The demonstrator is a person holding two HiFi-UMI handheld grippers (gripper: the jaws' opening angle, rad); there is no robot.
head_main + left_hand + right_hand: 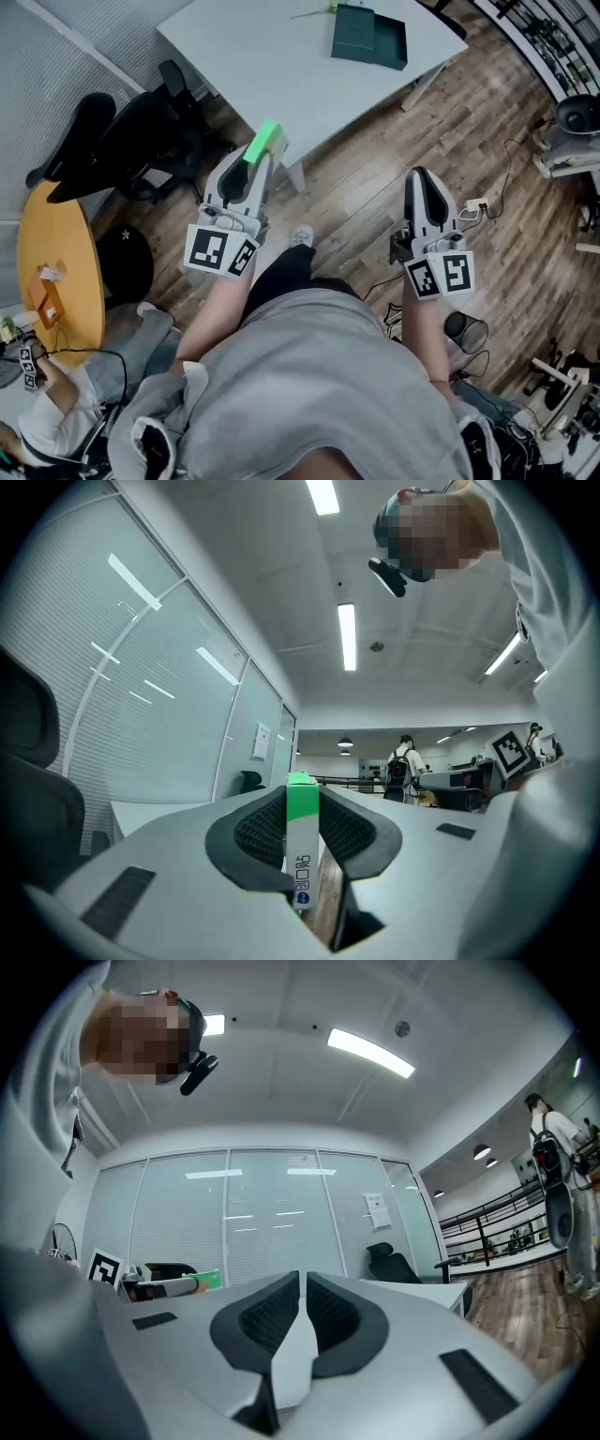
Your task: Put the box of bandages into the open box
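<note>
Left gripper (251, 167) is clamped on the bandage box (301, 836), held over the floor near the table (281, 66) corner. Open box (368, 37) sits well apart, at the far side. Right gripper (302, 1309) is closed, empty. Risk: with a narrow grip and a long reach, the pack may pivot, slip, or catch the rim.

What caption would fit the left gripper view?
Left gripper clamping a green-and-white box of bandages upright between its jaws.
</note>
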